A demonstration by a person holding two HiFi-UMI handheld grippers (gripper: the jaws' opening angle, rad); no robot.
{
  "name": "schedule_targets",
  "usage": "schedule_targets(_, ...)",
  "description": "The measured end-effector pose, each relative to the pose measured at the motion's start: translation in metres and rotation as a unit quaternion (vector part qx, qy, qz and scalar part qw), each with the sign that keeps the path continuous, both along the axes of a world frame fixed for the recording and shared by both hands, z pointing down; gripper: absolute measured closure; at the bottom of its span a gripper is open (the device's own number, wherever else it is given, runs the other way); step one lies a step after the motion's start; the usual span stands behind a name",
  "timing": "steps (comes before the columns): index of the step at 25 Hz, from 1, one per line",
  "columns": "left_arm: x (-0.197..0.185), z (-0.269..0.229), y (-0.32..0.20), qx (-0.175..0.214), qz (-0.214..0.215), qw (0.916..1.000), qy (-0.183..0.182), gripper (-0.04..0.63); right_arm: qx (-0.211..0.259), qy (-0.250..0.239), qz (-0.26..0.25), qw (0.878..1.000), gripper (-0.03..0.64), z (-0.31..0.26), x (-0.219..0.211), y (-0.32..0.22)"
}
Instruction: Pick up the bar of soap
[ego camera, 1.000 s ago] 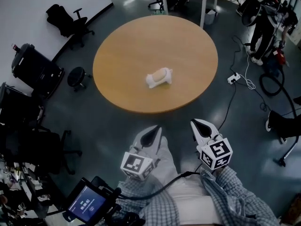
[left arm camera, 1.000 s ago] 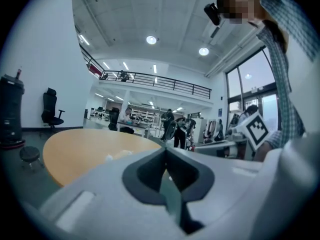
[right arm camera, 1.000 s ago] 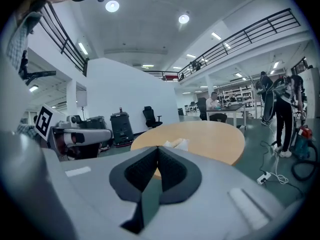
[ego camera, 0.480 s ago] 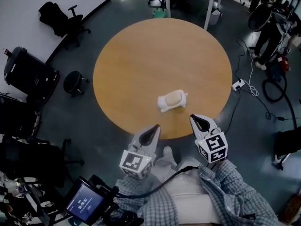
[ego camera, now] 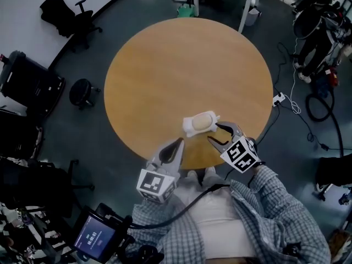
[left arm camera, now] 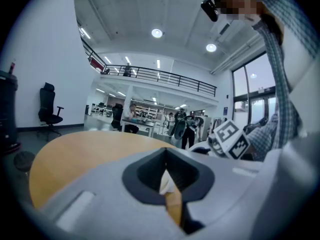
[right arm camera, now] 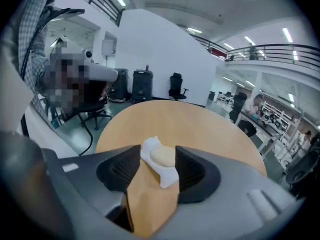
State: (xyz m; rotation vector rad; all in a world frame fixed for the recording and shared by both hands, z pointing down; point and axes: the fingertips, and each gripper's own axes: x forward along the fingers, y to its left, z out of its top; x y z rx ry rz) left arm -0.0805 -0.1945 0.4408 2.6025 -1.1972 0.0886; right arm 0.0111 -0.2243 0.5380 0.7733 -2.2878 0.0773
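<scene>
Two grippers meet at the near rim of a round wooden surface (ego camera: 165,76). The right gripper (ego camera: 213,133) tilts downward. Its jaws stand apart, having just been opening, and grip nothing. In the right gripper view the soap (right arm camera: 162,156) appears in the gap ahead of the right gripper (right arm camera: 157,166), with neither pad pressing on it. In the head view the jaw tips lie just beside the right end of the white holder (ego camera: 188,128).

The left gripper (ego camera: 179,143) points nearly level over the rim, left of the right one and near the holder. Its jaws are together and empty. In its own view the left gripper (left arm camera: 167,176) leaves only a thin slit, through which a sliver of white and the surface (left arm camera: 75,149) show.

The soap (ego camera: 201,122), a pale oval bar, lies in the holder (right arm camera: 167,176) on the surface (right arm camera: 190,119), close to the near rim. Checked sleeves (ego camera: 275,202) carry both grippers. Office chairs (ego camera: 60,7) and a stool (ego camera: 81,92) stand on the floor at left.
</scene>
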Motion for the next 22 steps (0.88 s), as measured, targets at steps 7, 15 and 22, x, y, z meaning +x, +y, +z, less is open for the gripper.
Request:
schedule_targets(7,-0.01,0.005,-0.011,-0.005,-0.038,0.9993,0.005,0.597,-0.018,0.126,-0.152,0.98,0.313,0.054,-0.023,-0.028)
schedule_targets(15,-0.021,0.014,-0.005,-0.019,-0.076,0.9969,-0.004,0.597,-0.037,0.211,-0.275,0.937,0.279,0.097,-0.037,-0.029)
schedule_targets(22,-0.025,0.012,-0.002,-0.022,-0.09,0.9957,-0.012,0.598,-0.089,0.207,-0.294,0.929,0.27,0.105,-0.044,-0.025)
